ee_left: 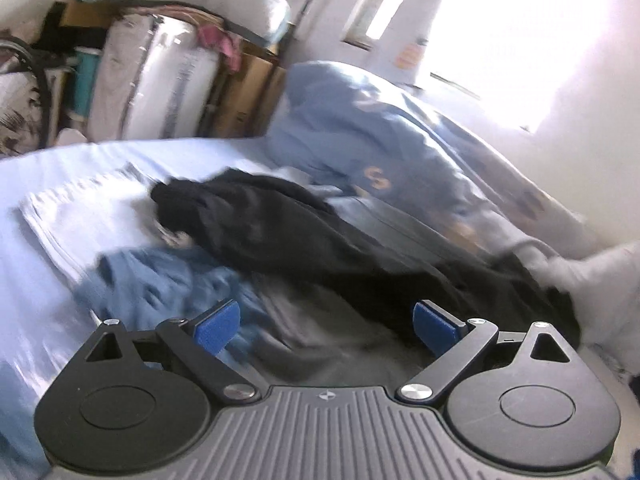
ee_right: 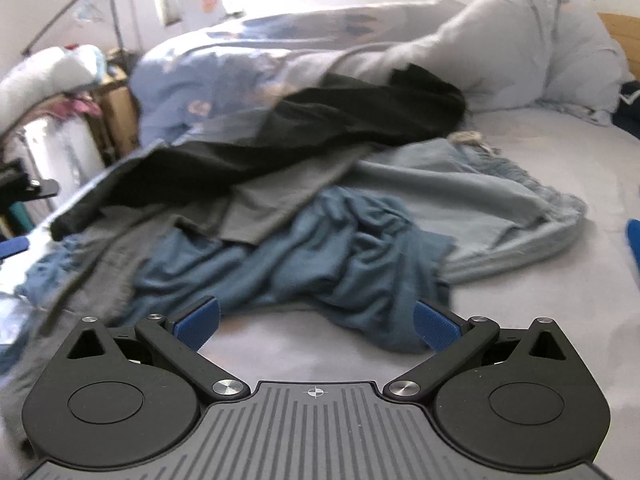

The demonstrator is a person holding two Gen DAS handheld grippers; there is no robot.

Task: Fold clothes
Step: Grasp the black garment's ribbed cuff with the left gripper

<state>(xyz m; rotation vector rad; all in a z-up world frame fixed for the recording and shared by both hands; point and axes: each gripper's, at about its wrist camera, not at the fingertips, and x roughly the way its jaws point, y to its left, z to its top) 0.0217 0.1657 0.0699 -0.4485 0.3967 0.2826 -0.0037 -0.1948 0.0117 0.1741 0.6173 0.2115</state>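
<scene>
Both tools hang over a bed (ee_right: 540,152) with a heap of unfolded clothes on it. The left tool (ee_left: 326,326) is released, its blue pads spread wide with nothing between them. Ahead of it and to its left lies a pale folded cloth (ee_left: 80,216) flat on the sheet; just ahead of its left pad is a rumpled blue garment (ee_left: 160,280); under the gap between its pads shows a grey garment (ee_left: 320,332); and a black garment (ee_left: 280,232) runs slantwise from ahead-left across to its right pad. Beyond that, further off, a light blue duvet (ee_left: 360,128) is bunched up; this view is blurred. The right tool (ee_right: 316,326) is also released, pads wide apart, over bare sheet. To its left a grey garment (ee_right: 256,208) trails away under the black garment (ee_right: 340,120); straight ahead, just beyond its pads, lies the crumpled blue garment (ee_right: 320,248), its near edge reaching the right pad; ahead to its right lies a pale blue fringed cloth (ee_right: 480,200), folded over at the edge. Far ahead to the right, a pillow (ee_right: 540,40) rests against the duvet (ee_right: 200,80).
</scene>
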